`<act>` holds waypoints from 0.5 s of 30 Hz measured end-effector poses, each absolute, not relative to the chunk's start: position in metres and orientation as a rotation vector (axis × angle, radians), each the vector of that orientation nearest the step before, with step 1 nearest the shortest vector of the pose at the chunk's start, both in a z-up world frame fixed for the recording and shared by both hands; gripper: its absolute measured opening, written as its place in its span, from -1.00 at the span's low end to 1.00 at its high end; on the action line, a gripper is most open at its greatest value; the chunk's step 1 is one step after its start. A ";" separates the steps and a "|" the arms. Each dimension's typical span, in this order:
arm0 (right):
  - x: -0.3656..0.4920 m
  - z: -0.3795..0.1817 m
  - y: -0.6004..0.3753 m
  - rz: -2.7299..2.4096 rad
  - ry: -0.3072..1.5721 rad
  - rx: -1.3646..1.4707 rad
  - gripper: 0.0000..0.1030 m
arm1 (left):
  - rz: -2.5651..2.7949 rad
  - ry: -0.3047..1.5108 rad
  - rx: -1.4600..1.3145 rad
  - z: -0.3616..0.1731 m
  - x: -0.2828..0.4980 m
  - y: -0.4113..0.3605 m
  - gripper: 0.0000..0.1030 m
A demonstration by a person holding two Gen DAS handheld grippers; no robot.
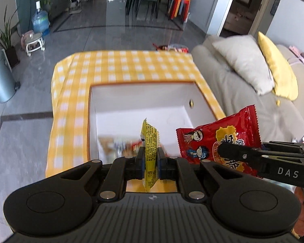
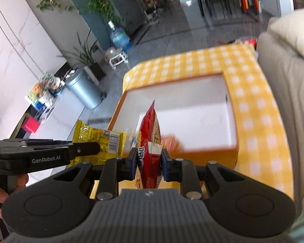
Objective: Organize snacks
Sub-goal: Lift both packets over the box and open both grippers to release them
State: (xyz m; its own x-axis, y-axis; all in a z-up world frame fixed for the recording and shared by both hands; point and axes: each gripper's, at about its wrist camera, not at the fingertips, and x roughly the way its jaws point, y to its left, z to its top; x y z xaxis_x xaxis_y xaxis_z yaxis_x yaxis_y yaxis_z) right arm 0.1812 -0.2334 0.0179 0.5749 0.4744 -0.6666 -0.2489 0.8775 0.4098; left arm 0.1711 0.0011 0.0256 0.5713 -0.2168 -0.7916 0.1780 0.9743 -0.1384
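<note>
From the left wrist, the left gripper point(image 1: 151, 162) is clamped on a yellow snack packet point(image 1: 150, 141) held edge-on above the near end of the white box point(image 1: 131, 101) sunk in the yellow checked tabletop point(image 1: 121, 64) — blurred snacks lie on the box floor below it, and the right gripper point(image 1: 226, 150) reaches in from the right, pinching a red snack packet point(image 1: 222, 133). From the right wrist, the right gripper point(image 2: 149, 162) is closed on the red snack packet point(image 2: 151, 125), which stands edge-on over the box point(image 2: 192, 93) — the left gripper point(image 2: 91, 147) comes in from the left, gripping the yellow snack packet point(image 2: 103, 135) just beside it.
</note>
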 end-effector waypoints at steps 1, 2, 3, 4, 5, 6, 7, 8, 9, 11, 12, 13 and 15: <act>0.190 0.022 -0.234 0.423 0.847 0.284 -0.60 | -0.234 0.931 -0.051 0.026 0.180 0.001 -0.79; 0.198 0.024 -0.234 0.416 0.838 0.283 -0.60 | -0.236 0.929 -0.052 0.026 0.189 0.000 -0.79; 0.207 0.025 -0.234 0.408 0.834 0.282 -0.60 | -0.240 0.929 -0.047 0.025 0.197 -0.001 -0.79; 0.215 0.025 -0.233 0.376 0.835 0.282 -0.60 | -0.239 0.932 -0.044 0.023 0.206 -0.003 -0.79; 0.225 0.025 -0.232 0.371 0.838 0.283 -0.60 | -0.240 0.937 -0.043 0.022 0.214 -0.003 -0.79; 0.235 0.022 -0.231 0.366 0.844 0.285 -0.60 | -0.241 0.941 -0.044 0.019 0.219 -0.003 -0.79; 0.243 0.020 -0.231 0.359 0.850 0.283 -0.60 | -0.241 0.947 -0.045 0.015 0.227 -0.003 -0.79; 0.252 0.016 -0.229 0.350 0.858 0.278 -0.60 | -0.241 0.954 -0.043 0.011 0.234 -0.002 -0.79; 0.261 0.011 -0.228 0.343 0.868 0.272 -0.60 | -0.237 0.963 -0.041 0.006 0.241 -0.002 -0.79; 0.278 -0.003 -0.224 0.328 0.894 0.267 -0.60 | -0.226 0.983 -0.032 -0.004 0.254 -0.001 -0.79; 0.288 -0.011 -0.221 0.323 0.912 0.268 -0.60 | -0.212 0.994 -0.027 -0.009 0.261 0.000 -0.79; 0.296 -0.018 -0.217 0.320 0.925 0.268 -0.60 | -0.197 1.008 -0.017 -0.017 0.268 0.001 -0.79; 0.309 -0.034 -0.212 0.314 0.953 0.268 -0.60 | -0.175 1.031 -0.007 -0.029 0.280 0.005 -0.79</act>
State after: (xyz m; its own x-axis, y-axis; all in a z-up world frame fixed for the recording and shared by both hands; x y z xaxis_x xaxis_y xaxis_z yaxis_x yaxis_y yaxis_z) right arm 0.3091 -0.2117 -0.0343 0.5404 0.3769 -0.7523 -0.1434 0.9222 0.3591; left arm 0.2797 0.0047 -0.0287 0.5015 -0.1484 -0.8523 0.1419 0.9859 -0.0882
